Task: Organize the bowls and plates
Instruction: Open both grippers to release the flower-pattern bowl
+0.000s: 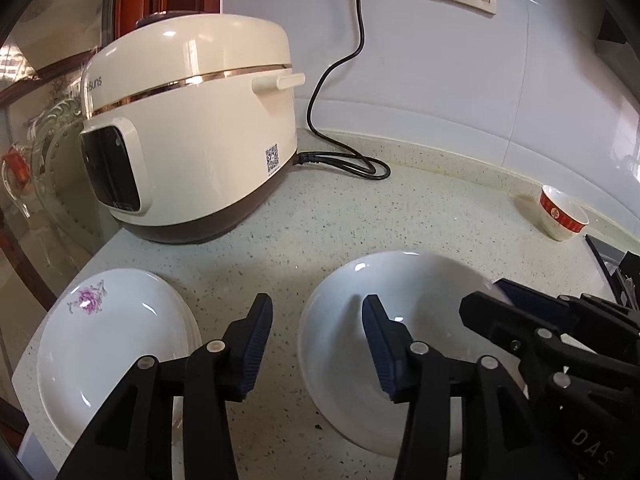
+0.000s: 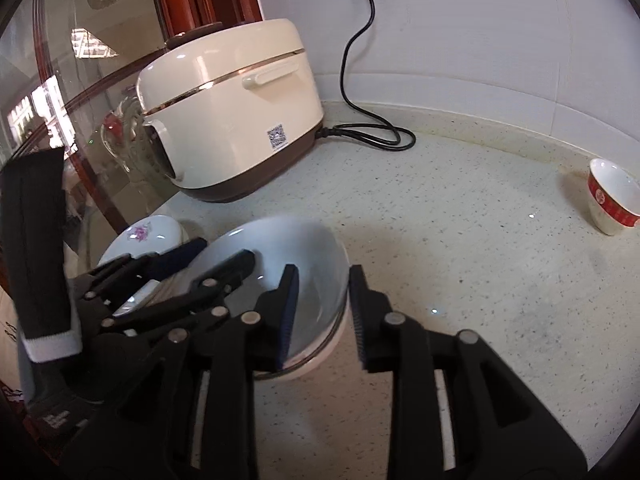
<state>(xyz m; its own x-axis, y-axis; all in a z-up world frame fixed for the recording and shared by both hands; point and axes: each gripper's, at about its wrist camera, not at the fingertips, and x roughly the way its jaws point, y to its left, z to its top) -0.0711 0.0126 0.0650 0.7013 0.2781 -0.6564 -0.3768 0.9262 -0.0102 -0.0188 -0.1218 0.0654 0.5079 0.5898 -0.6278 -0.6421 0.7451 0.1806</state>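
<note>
A plain white deep plate (image 1: 420, 280) (image 2: 280, 240) rests on the speckled counter (image 1: 360, 220). My left gripper (image 1: 316, 304) straddles its left rim, one finger outside and one inside, with a wide gap and no pad pressing. On the opposite side, my right gripper (image 2: 323, 272) has the right rim between its fingers, slightly apart from it. Each gripper shows in the other's view: the right gripper (image 1: 488, 296) and the left gripper (image 2: 224, 250). To the left lies a stack of white plates (image 1: 112, 340) (image 2: 140, 236) with a pink flower print.
A cream rice cooker (image 1: 192, 140) (image 2: 232, 120) stands at the back left, its black cable (image 1: 352, 160) looping on the counter. A small cup with a red band (image 1: 562, 212) (image 2: 612, 196) sits at the right by the wall. The counter's edge runs just left of the plate stack.
</note>
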